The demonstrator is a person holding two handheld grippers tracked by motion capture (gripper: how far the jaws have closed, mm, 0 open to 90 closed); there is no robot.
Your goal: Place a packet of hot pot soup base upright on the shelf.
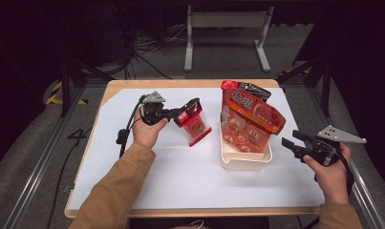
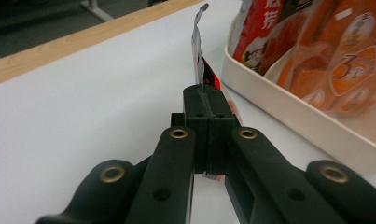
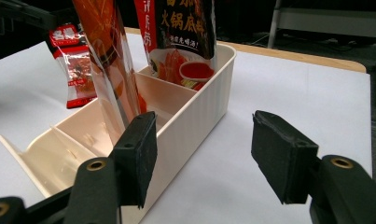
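My left gripper (image 1: pixel 192 109) is shut on the top edge of a small red snack packet (image 1: pixel 196 126), which hangs just above the white table cover left of the bin. In the left gripper view the thin packet edge (image 2: pixel 198 51) sticks up from the closed gripper (image 2: pixel 203 100). A cream divided bin (image 1: pixel 245 161) holds a large orange packet (image 1: pixel 251 121) and a red-and-black packet (image 1: pixel 245 88) behind it. My right gripper (image 1: pixel 293 143) hovers open just right of the bin, holding nothing. In the right gripper view the gripper (image 3: pixel 204 154) faces the bin wall (image 3: pixel 199 112).
The bin's nearest compartment (image 3: pixel 50 154) holds nothing. The orange packet (image 3: pixel 108 60) stands in the middle one and the red-and-black packet (image 3: pixel 185 32) in the far one. White sheet (image 1: pixel 190 176) covers the wooden table; a metal bench frame (image 1: pixel 226 21) stands beyond it.
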